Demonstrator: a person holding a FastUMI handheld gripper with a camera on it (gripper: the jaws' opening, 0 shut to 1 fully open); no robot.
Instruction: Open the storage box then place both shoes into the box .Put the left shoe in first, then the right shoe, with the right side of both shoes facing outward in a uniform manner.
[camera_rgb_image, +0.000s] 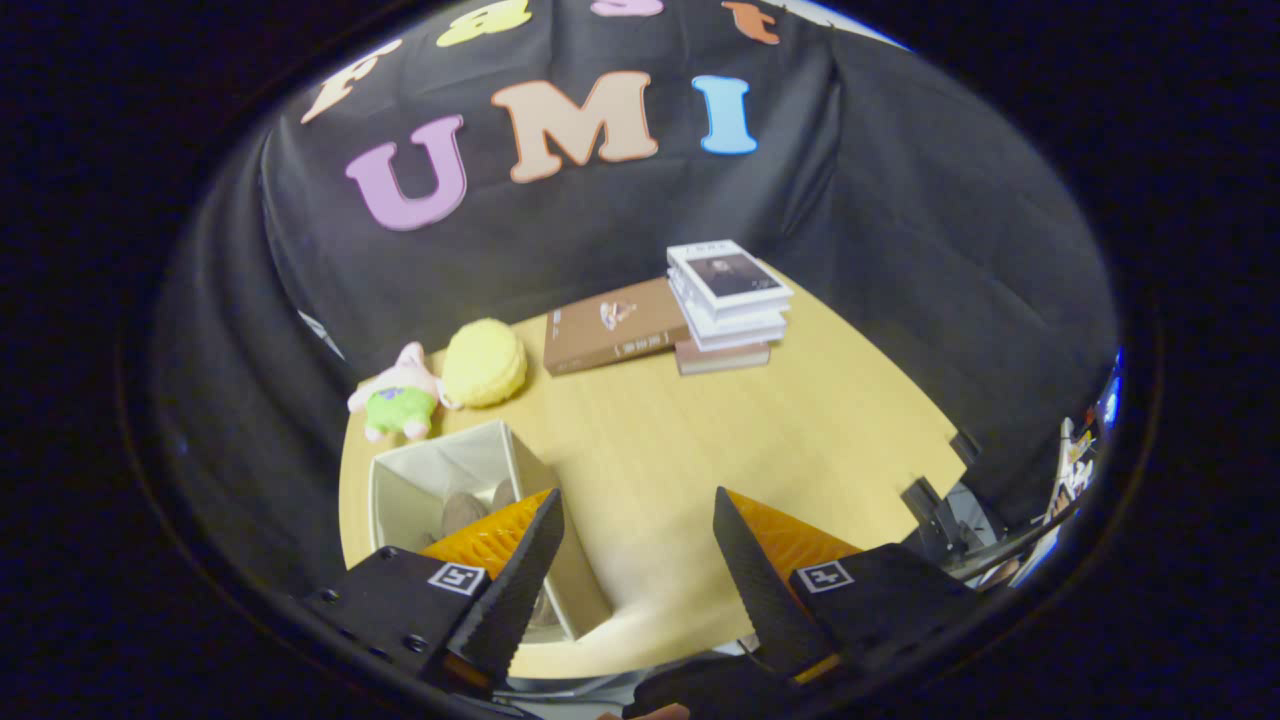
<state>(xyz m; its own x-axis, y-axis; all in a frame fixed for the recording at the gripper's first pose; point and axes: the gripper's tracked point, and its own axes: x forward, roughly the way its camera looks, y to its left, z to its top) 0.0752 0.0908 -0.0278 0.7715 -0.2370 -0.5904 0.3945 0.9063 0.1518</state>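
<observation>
The gripper (635, 515) hangs above a light wooden table (800, 430), its 2 fingers spread wide apart with nothing between them but bare tabletop. Beside and partly beneath the left finger (520, 580) stands the storage box (400, 480), a pale, open-topped container near the table's near-left corner. Inside it, rounded grey-brown shapes that appear to be the shoes (465, 512) show just behind the left finger; their orientation cannot be told.

Beyond the box, at the table's far-left edge, a pink plush toy (398, 395) in green shorts lies touching a round yellow plush ball (484, 362). Farther along the back edge, a brown book (612, 325) lies flat, just beside a stack of 4 books (728, 305), the top ones white with a dark cover picture and the bottom one brown.

Black cloth closes the booth behind and to both sides of the table. Past the table's right corner, dark clamps or brackets (935, 510) and other equipment show, too small to identify.
</observation>
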